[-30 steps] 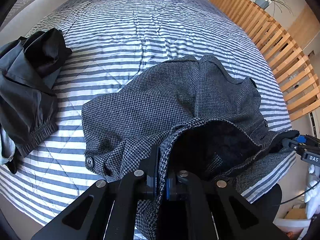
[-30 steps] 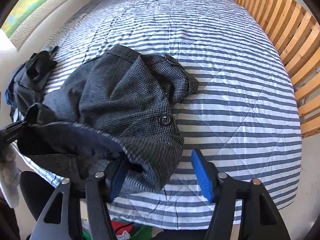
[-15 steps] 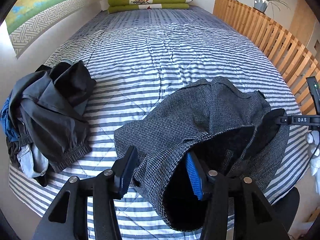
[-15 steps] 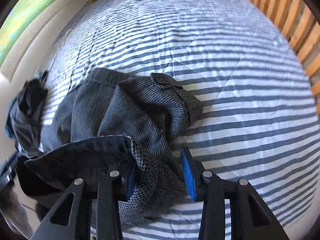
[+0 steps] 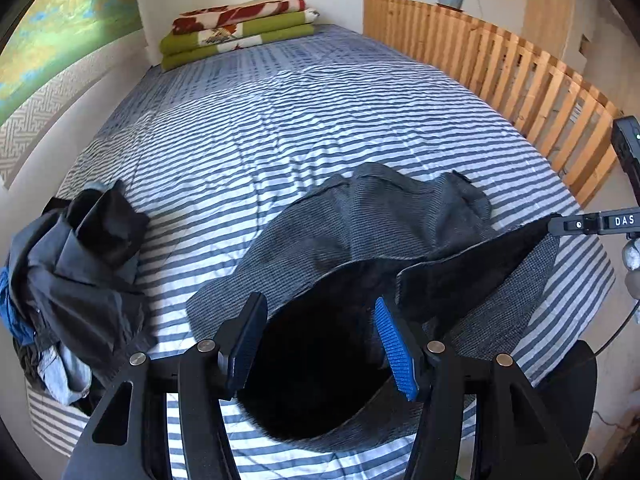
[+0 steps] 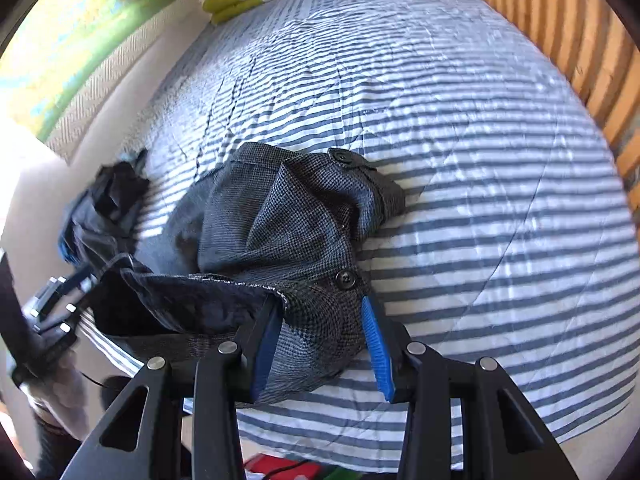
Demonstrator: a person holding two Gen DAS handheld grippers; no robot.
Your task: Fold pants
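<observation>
Pants (image 5: 360, 232): grey houndstooth trousers, crumpled at the lower centre of the left wrist frame on the striped bed (image 5: 280, 128); waistband gaping, dark lining showing.
Left gripper (image 5: 320, 344): fingers spread apart; the dark waistband opening lies between and below them; whether the cloth touches the pads cannot be told.
Right gripper (image 6: 320, 344): fingers apart, straddling a fold of the pants' waistband near a black button (image 6: 346, 278); not closed on it.
Second button (image 6: 342, 157): on a tab at the pants' upper edge, centre of the right wrist frame.
Dark clothing pile (image 5: 76, 276): left edge of the frame, apart from the pants.
Folded blankets (image 5: 236, 28): upper centre-left, far end of bed.
Wooden slatted rail (image 5: 500, 68): upper right.
</observation>
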